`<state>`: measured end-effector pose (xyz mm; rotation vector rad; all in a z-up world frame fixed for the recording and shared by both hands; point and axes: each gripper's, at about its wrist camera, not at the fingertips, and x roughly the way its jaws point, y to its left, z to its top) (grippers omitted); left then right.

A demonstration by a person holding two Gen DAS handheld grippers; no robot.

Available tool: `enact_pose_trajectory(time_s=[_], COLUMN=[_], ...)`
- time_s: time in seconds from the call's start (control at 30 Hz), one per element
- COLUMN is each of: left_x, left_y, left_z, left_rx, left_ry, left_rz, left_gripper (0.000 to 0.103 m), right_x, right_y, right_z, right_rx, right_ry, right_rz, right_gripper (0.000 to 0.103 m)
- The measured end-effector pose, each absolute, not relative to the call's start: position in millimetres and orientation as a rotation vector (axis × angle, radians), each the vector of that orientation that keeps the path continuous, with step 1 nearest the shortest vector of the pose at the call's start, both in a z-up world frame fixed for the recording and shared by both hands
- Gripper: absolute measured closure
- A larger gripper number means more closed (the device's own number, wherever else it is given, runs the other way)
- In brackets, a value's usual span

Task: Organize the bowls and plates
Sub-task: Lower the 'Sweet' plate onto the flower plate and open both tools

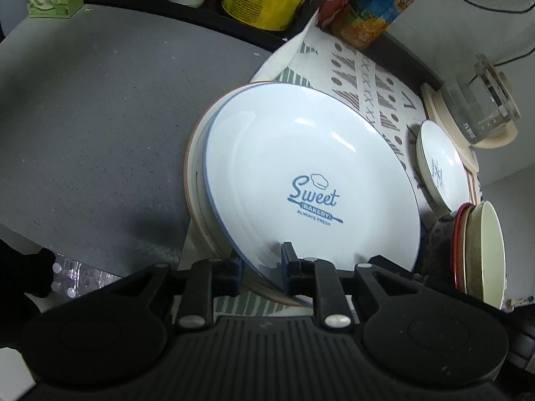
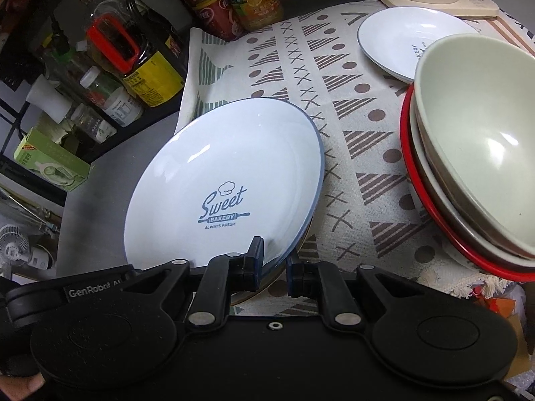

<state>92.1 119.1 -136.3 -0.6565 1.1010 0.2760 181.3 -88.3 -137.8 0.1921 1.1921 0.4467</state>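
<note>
Both jaws pinch the white plate's (image 1: 311, 180) rim

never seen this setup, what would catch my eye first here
The big white Sweet Bakery plate dominates, tilted on another plate on the patterned cloth, its near rim between the fingers of both the left gripper and right gripper. Right of it stands a stack of bowls.

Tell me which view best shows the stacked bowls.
The right wrist view: the stacked bowls fill its right side, showing the top bowl's interior and the red rim beneath. The left wrist view catches the stack only edge-on at the frame's right.
</note>
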Motion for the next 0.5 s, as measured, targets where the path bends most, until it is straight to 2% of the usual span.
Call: enact_pose_trajectory(time_s=[0.5], left_x=[84], left_y=[134], left_z=[-125], left_rx=[-0.594], left_ry=[1.15], left_rz=[0.304], left_gripper=[0.082], right_x=[186], right_y=[-80], right_z=[-124], right_rx=[0.066], right_ry=[1.202], right_rz=[0.408], right_gripper=[0.091])
